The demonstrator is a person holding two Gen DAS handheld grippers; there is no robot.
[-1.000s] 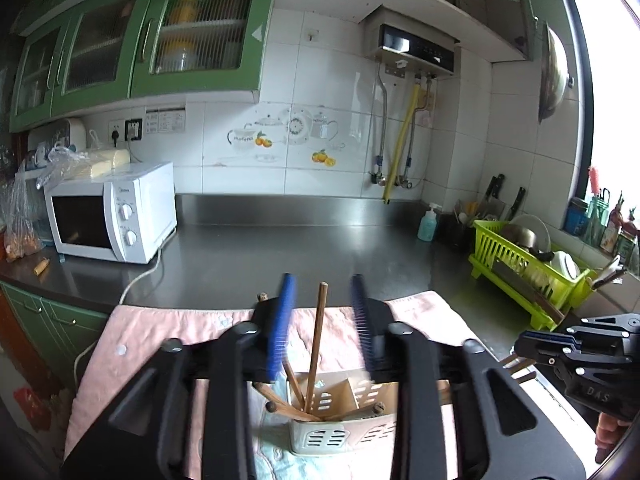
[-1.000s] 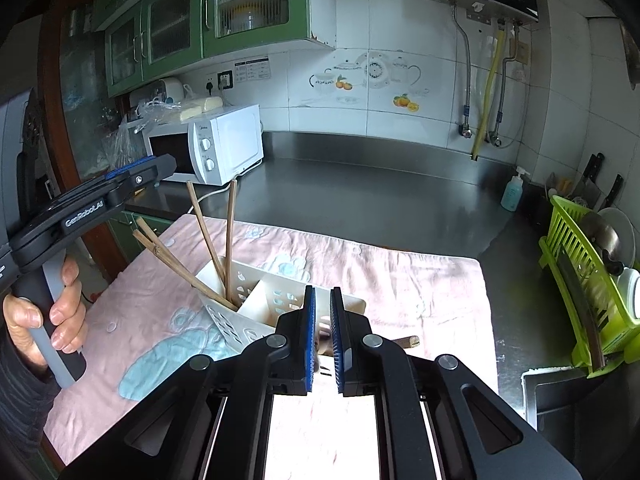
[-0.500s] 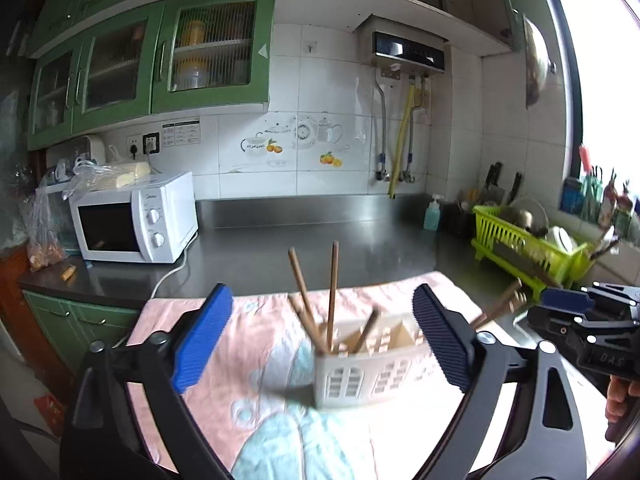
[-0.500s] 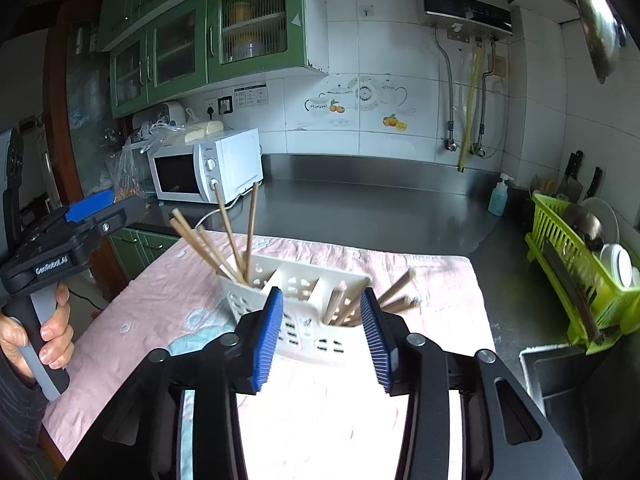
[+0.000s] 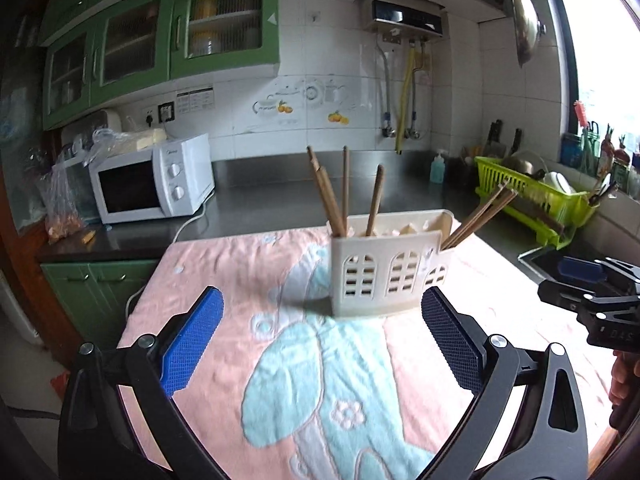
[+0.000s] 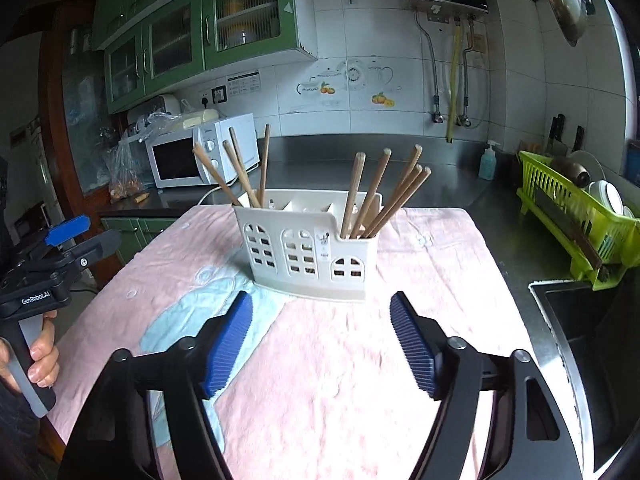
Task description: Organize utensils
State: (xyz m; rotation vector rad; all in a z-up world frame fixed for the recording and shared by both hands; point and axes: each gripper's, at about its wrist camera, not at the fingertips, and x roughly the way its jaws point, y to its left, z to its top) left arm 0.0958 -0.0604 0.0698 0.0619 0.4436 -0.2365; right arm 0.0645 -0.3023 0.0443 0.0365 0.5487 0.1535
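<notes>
A cream utensil holder (image 5: 384, 276) (image 6: 304, 248) stands upright on a pink and blue towel (image 5: 320, 380) (image 6: 340, 360). Wooden chopsticks (image 5: 332, 196) (image 6: 240, 176) lean in its left compartment, and several more chopsticks (image 5: 480, 216) (image 6: 384, 196) lean in its right one. My left gripper (image 5: 320, 300) hangs short of the holder, its jaws opening wide with nothing between them. My right gripper (image 6: 320, 300) is also back from the holder, its jaws opening and empty. Each gripper shows at the edge of the other's view: the right gripper (image 5: 592, 292) and the left gripper (image 6: 52, 256), held by a hand.
A white microwave (image 5: 152, 184) (image 6: 200, 152) sits at the back left on the steel counter. A green dish rack (image 5: 528, 200) (image 6: 576, 216) and a soap bottle (image 6: 488, 160) stand at the right. A sink (image 6: 580, 320) opens beside the towel's right edge.
Both grippers opened and drew back from the holder, which now looks smaller and farther off. The chopsticks stay in the holder's compartments.
</notes>
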